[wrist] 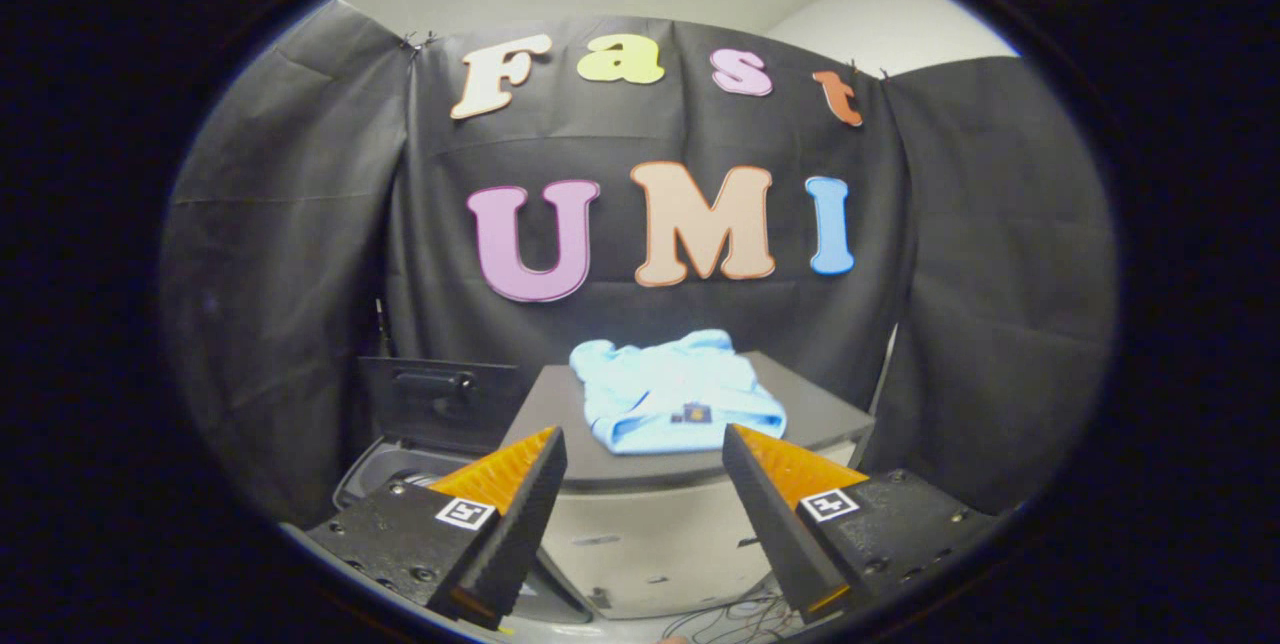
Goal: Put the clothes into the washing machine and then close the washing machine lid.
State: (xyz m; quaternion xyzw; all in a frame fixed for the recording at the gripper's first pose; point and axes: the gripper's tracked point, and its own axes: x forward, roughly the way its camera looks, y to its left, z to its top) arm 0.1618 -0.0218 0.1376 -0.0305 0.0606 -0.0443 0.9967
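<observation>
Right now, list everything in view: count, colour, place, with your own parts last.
light blue folded cloth garment: one, light blue with a small dark tag, lying on the dark flat top, beyond the claw's fingers.
dark grey flat-topped stand: one, dark grey top over a paler front, straight ahead of the fingers.
dark washing machine lid: one, dark grey, standing raised, beside the stand.
washing machine opening: one, dark, below the raised lid, partly hidden by a finger.
thin cables: a few, on the floor below the stand.
black cloth wall: black, behind everything.
claw: one, fingers spread apart, holding nothing, short of the garment.
</observation>
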